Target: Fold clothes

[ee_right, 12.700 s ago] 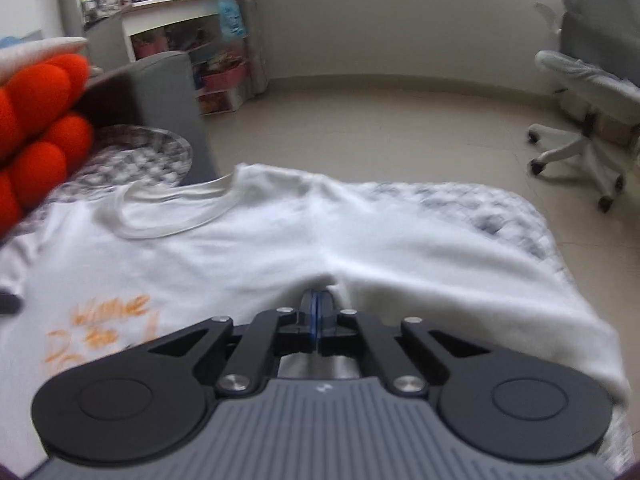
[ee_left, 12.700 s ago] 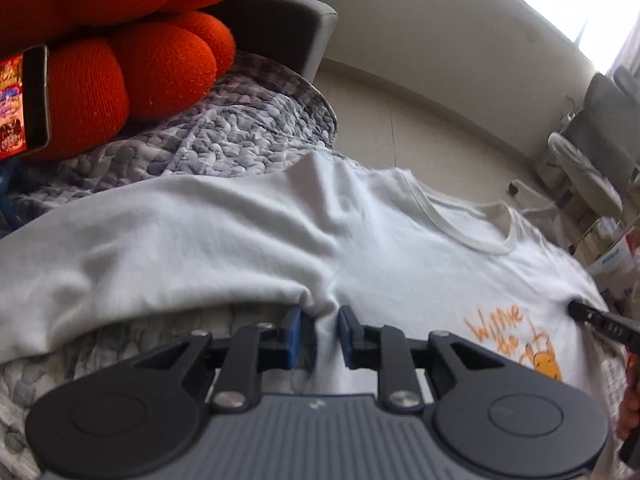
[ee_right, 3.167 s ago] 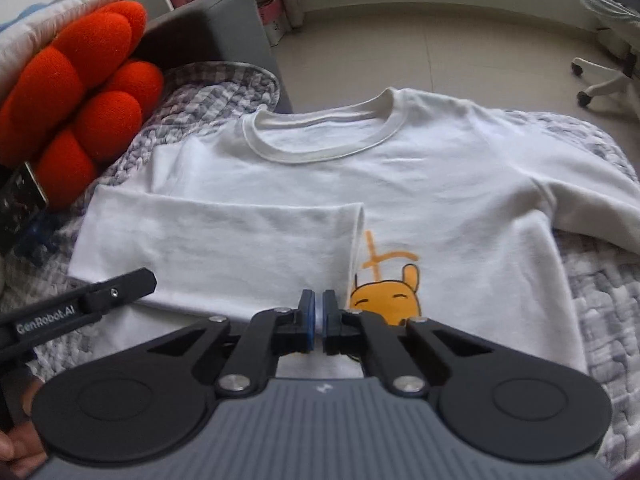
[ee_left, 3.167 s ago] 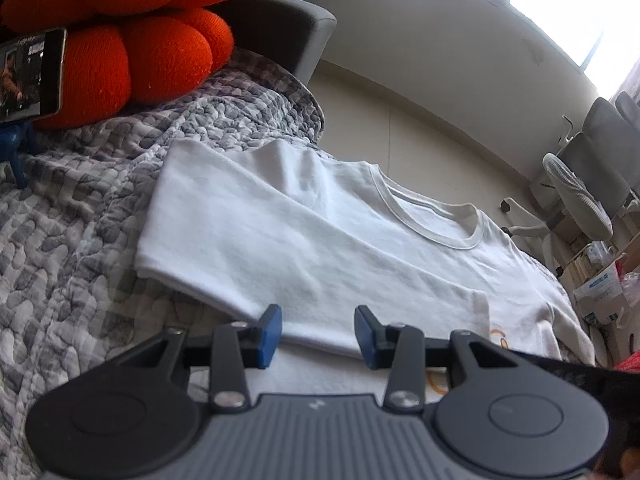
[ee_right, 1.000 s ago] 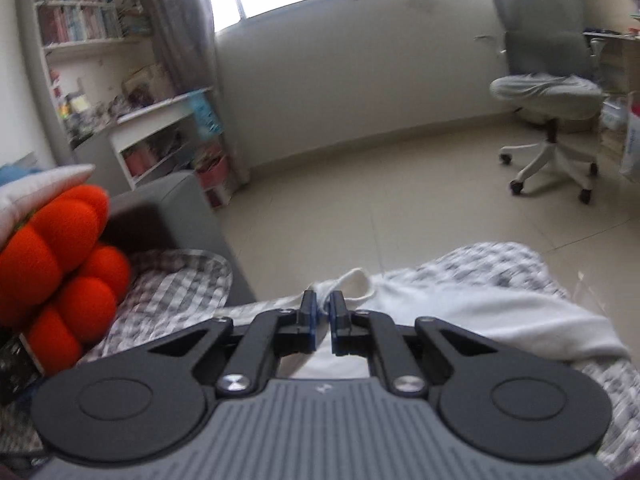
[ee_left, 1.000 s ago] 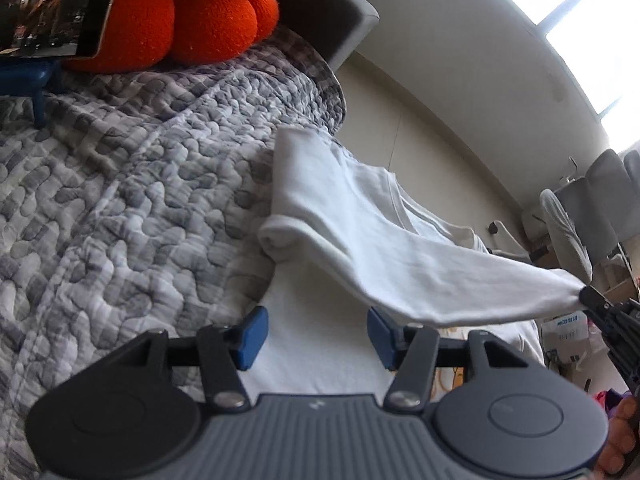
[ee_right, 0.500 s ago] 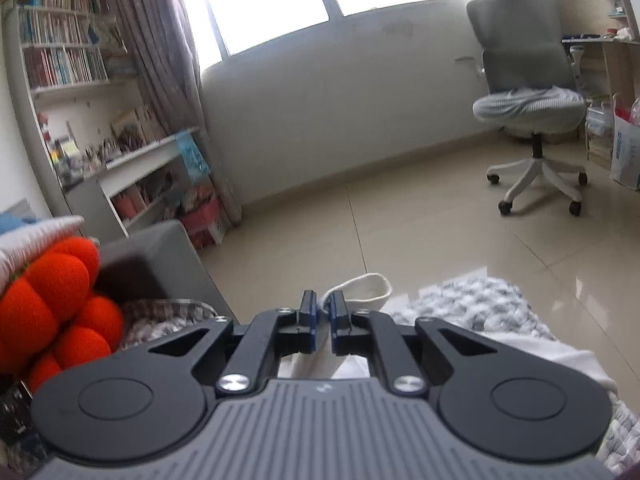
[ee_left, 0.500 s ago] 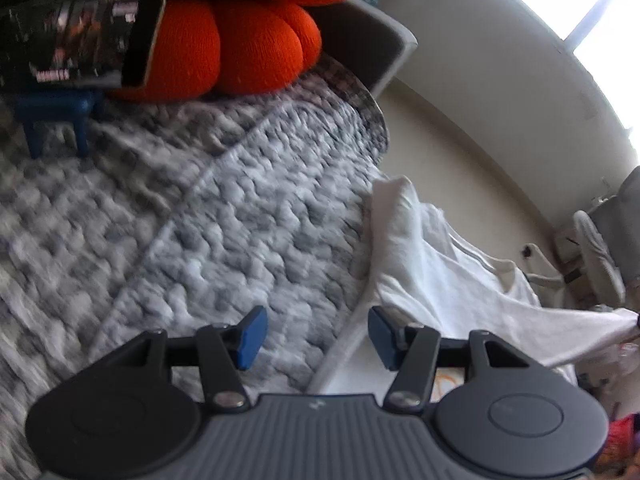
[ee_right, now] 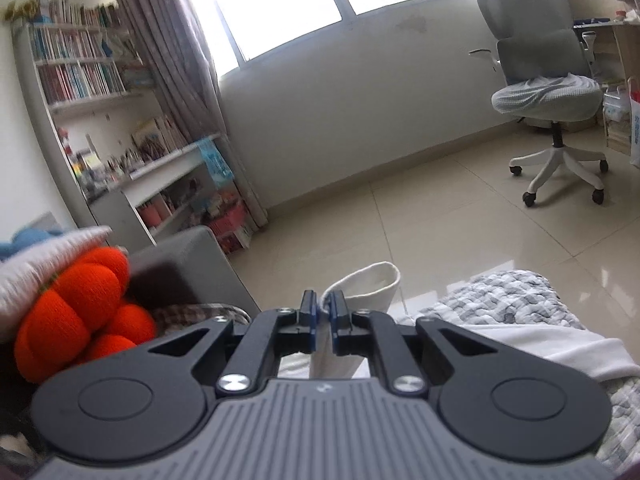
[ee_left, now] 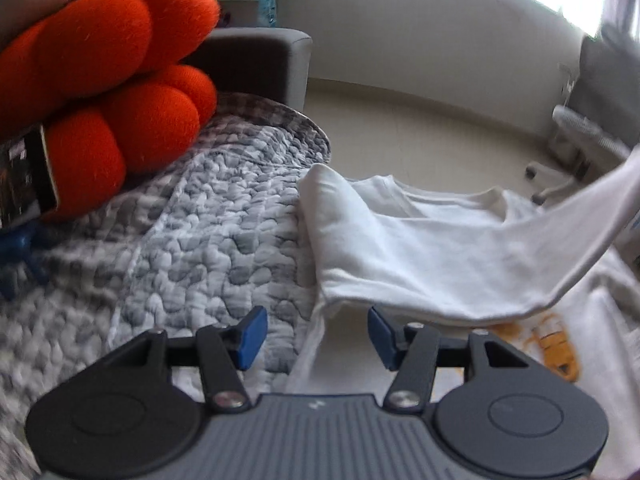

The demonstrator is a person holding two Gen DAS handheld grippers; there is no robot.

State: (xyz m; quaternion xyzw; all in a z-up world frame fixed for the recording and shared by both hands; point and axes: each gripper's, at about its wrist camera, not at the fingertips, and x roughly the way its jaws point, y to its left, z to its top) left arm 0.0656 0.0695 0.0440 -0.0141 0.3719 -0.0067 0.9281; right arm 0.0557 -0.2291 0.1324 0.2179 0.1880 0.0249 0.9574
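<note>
The grey quilt (ee_left: 208,240) carries the white shirt (ee_left: 420,248), one sleeve (ee_right: 362,284) lifted off it — pinched in the right gripper (ee_right: 324,314). The left gripper (ee_left: 314,334) hovers over the shirt's edge, jaws apart and empty.

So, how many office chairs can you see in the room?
1: the grey office chair stands on the tiled floor by the window wall, right of the bed; others may be hidden.

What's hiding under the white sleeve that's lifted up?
Under the lifted sleeve you can see the shirt's front with part of an orange cartoon print. The sleeve covers the rest of the print, so the whole picture can't be seen.
</note>
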